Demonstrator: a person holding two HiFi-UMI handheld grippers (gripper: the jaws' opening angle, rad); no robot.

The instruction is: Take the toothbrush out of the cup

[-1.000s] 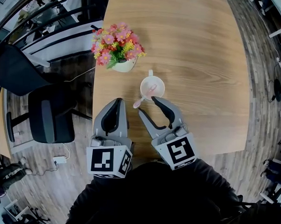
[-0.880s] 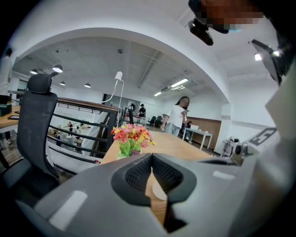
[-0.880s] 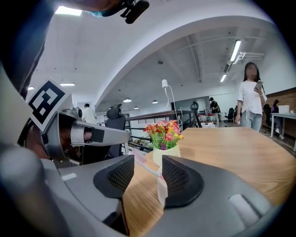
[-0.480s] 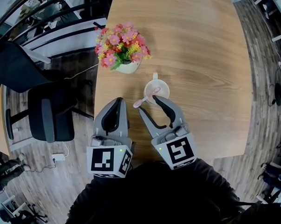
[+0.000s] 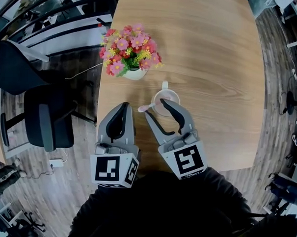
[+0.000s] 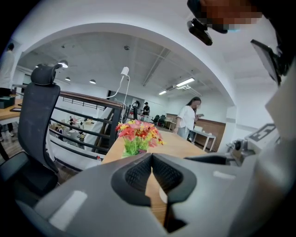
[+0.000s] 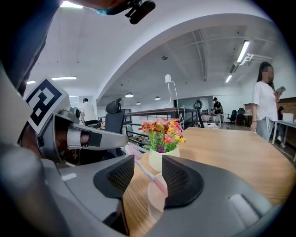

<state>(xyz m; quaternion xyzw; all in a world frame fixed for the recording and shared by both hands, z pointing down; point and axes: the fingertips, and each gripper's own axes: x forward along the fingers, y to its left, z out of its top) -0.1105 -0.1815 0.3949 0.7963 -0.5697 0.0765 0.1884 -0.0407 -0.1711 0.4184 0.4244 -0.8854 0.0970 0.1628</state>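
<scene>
— Pink toothbrush [image 5: 145,108]: where does it stand, and how are the 2 tools set?

— It leans in the white cup [image 5: 173,95] on the wooden table [image 5: 215,54], its free end slanting out over the rim toward the person's left. The right gripper [image 5: 155,107] has its jaws apart and holds nothing. 1 jaw lies over the near side of the cup's mouth, the other outside it, and in the right gripper view the stem passes between the 2 pads. The left gripper [image 5: 122,108] hovers beside it, well short of the cup, jaws pressed together on nothing.

— What could go wrong from here?

— Probably 3 things. The jaw over the mouth could catch the rim on closing and tip or push the light cup. The slanted stem could slip off the pads if they close near its tip. A sideways pull could drag the cup toward the flower pot [image 5: 131,53], since nothing steadies it.

— What differs from 1.0 s ago?

— The right gripper has advanced. Its far jaw, then just at the cup's near rim, now overlaps the mouth, so the brush sits deeper between the jaws. The left gripper keeps its place and stays closed.
</scene>
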